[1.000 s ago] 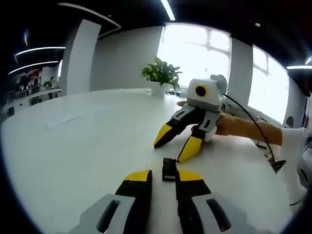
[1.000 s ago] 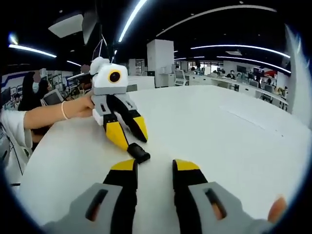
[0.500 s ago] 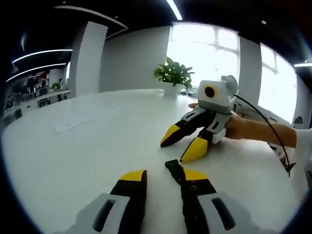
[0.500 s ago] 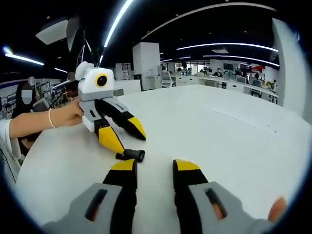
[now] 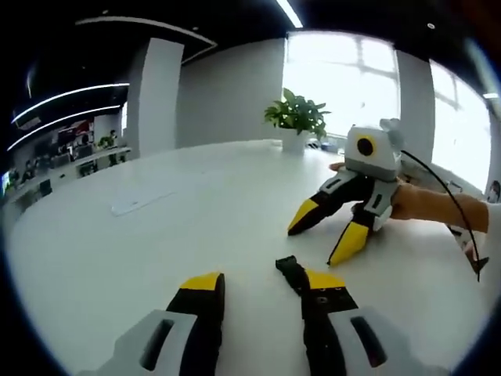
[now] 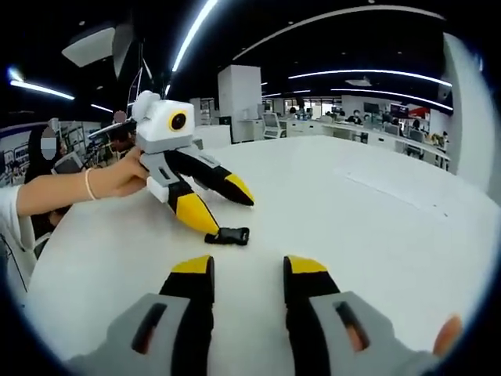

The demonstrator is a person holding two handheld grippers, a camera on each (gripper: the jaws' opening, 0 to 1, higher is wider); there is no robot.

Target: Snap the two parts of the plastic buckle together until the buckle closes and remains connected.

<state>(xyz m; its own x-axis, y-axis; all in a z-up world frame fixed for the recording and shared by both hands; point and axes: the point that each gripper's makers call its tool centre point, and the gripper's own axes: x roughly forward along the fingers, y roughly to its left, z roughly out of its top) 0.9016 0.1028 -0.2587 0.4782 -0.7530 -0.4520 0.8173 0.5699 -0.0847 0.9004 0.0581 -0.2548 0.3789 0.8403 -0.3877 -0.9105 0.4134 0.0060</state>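
We see the black buckle (image 6: 232, 235) lying on the white surface (image 6: 376, 227), touching our left tongs (image 5: 262, 283); left and right tongs (image 6: 249, 266) both spread, pinching nothing.

My left gripper view: window (image 5: 356, 82) at 1 o'clock blown out, glare on white table (image 5: 156, 235). My right gripper view: ceiling strip lights (image 6: 196, 31) at 11 o'clock, dim background, edges warped, soft.
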